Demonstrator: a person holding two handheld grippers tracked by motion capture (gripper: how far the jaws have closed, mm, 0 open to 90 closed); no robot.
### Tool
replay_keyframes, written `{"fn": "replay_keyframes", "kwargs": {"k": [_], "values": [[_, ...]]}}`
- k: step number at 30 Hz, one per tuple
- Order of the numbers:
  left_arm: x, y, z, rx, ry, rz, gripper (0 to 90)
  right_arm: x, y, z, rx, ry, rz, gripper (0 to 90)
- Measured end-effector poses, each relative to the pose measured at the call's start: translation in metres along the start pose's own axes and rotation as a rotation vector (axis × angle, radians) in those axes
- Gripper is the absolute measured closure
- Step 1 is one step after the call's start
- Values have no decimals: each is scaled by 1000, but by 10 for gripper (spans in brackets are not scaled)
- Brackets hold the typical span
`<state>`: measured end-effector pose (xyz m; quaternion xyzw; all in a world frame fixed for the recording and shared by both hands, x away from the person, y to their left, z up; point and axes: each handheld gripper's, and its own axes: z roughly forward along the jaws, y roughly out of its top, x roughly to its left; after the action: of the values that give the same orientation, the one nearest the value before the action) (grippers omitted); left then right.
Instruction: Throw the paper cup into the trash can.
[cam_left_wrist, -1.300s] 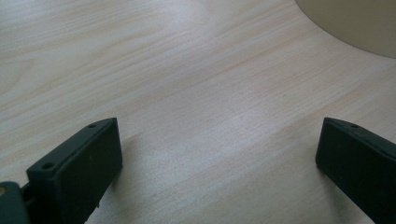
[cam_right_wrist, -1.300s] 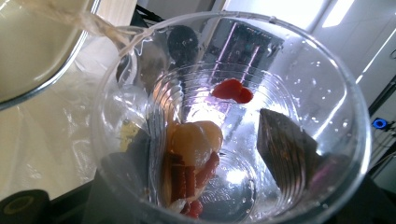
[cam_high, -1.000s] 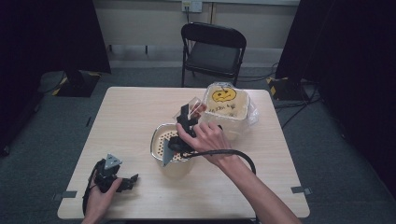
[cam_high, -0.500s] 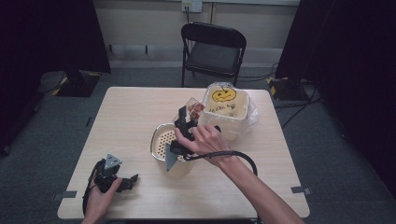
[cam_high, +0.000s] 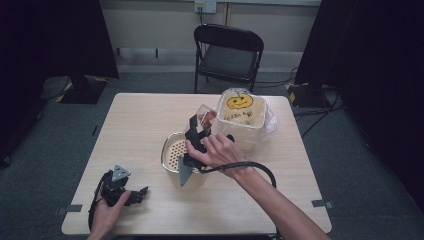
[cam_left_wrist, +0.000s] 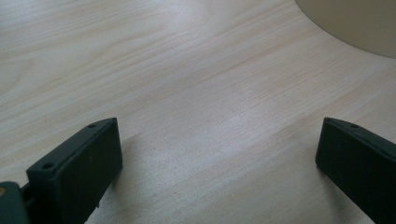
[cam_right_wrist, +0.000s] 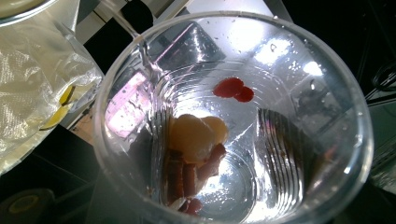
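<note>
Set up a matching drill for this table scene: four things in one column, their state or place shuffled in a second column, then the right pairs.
Things:
1. left gripper
2. clear plastic cup
3. bucket with a pumpkin face
4. folding chair

States or places:
A. held tilted by the right gripper, food bits inside
B. open, low at the table's near left corner
C. beyond the table's far edge
D. wrapped in clear plastic, on the table's far right

Pairs: 1-B, 2-A, 3-D, 4-C
</note>
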<state>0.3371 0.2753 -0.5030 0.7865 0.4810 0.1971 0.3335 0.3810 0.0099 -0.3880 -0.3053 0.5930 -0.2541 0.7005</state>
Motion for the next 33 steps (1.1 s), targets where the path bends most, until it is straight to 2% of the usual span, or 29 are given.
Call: {"fn": "replay_keyframes", "kwargs": {"k": [5, 7, 9, 11, 17, 23, 26, 27, 29, 30, 31, 32, 33], "values": [[0, 0, 0, 0, 0, 0, 0, 1, 0, -2, -1, -9, -4, 475], [0, 0, 0, 0, 1, 3, 0, 2, 0, -1, -7, 1, -5, 475], [0, 0, 0, 0, 0, 0, 0, 2, -1, 0, 9, -7, 2, 478], [0, 0, 0, 0, 0, 0, 0, 4, 0, -1, -3, -9, -22, 478], [0, 0, 0, 0, 0, 0, 0, 3, 0, -1, 1, -6, -11, 479], [0, 0, 0, 4, 1, 7, 0, 0, -2, -2, 2, -4, 32, 478], [0, 0, 0, 4, 2, 7, 0, -1, -6, -2, 0, -15, 82, 478], [0, 0, 0, 4, 2, 7, 0, -1, -6, -2, 3, -12, 83, 479], [0, 0, 0, 4, 2, 7, 0, -1, -8, -3, 6, -22, 76, 480], [0, 0, 0, 4, 2, 8, 0, -1, -8, -4, 18, -48, 29, 484], [0, 0, 0, 0, 1, 3, 0, -1, -8, -4, 18, -48, 29, 484], [0, 0, 0, 0, 0, -1, 0, 1, -6, -5, 20, -66, -3, 485], [0, 0, 0, 0, 0, -1, 0, 1, -6, -5, 20, -66, -3, 485]]}}
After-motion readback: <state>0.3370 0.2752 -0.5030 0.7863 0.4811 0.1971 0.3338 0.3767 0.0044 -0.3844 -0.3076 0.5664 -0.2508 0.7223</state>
